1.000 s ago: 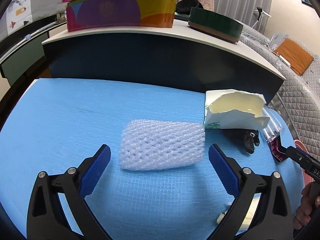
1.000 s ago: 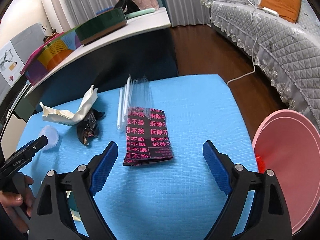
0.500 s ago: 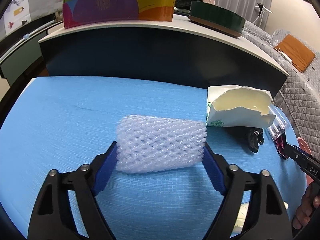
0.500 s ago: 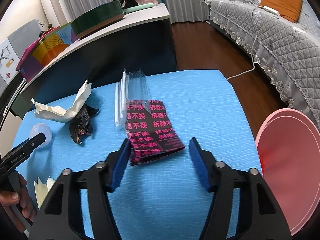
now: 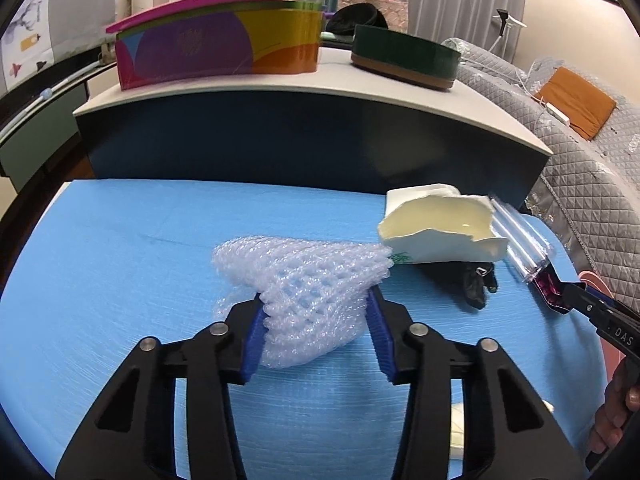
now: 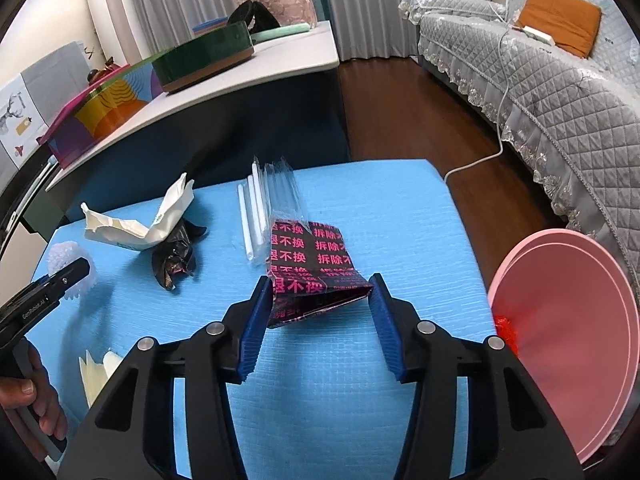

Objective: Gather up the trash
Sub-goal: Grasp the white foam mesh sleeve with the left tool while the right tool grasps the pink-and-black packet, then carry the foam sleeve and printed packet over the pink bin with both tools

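Both pairs of jaws have just been closing: the left gripper (image 5: 316,330) now squeezes the foam net (image 5: 308,280), the right gripper (image 6: 320,320) pinches the black packet (image 6: 312,272). Grasping step; next, carry both to the pink bin (image 6: 568,316) beside the blue worktop (image 6: 400,208).

both tongs, left (image 5: 316,328) and right (image 6: 320,320), angled downward, jaws just closing, clamped.

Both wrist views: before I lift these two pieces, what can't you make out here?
- Pink bin, right wrist view: cut off by the edge; its contents show only as a red blur.
- Black wrapper, left wrist view: mostly hidden under the torn paper cup.
- Pale scraps, right wrist view: partly behind the claw's arm, so what they are is unclear.
- Foam net, left wrist view: its near end sits between the pads, and its underside is hidden.
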The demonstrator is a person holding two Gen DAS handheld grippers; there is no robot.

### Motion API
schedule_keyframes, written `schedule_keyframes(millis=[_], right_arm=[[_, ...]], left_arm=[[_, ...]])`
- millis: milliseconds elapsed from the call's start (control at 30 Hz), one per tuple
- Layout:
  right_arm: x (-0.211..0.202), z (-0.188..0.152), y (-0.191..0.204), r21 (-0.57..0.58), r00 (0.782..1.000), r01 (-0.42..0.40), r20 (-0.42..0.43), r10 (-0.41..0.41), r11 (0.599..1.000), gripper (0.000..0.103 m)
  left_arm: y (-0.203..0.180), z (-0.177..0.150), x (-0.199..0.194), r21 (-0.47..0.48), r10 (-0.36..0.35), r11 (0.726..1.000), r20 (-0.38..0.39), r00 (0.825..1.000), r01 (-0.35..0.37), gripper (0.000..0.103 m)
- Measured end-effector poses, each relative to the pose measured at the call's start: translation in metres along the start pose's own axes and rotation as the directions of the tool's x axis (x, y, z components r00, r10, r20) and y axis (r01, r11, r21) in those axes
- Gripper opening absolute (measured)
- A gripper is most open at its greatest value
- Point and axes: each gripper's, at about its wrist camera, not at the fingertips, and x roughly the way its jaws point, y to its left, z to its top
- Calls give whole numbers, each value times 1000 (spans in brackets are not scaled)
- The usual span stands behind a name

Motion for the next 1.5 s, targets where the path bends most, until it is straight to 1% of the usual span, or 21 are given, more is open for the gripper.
schedule_keyframes(millis=[67,567,867,1067,1233,1500], right_arm=[[-5,0,0,-3,1000,3,10,-3,1000,49],[-50,-3,-1,-18,997,8,80,-6,1000,49],[-89,-7,-5,-26,990,18,138,-15,999,49],[-119,-10,-11,-29,982,33,188,-27,999,49],[-138,-16,-19,-31,976,49,212,-41,998,49],[-162,-24,-41,0,968,73,240,-71,997,49]], left_arm=[[-2,0,-3,6,-5,1000,7,1000,5,41],[-17,1,-45,30,-37,999,74,997,34,41],[-34,-4,-72,54,-58,997,109,992,53,41],[-46,-6,-89,71,-77,995,127,989,68,41],[-56,-10,-103,85,-99,992,140,985,88,41],[-75,-23,-112,106,-129,988,131,983,116,41]])
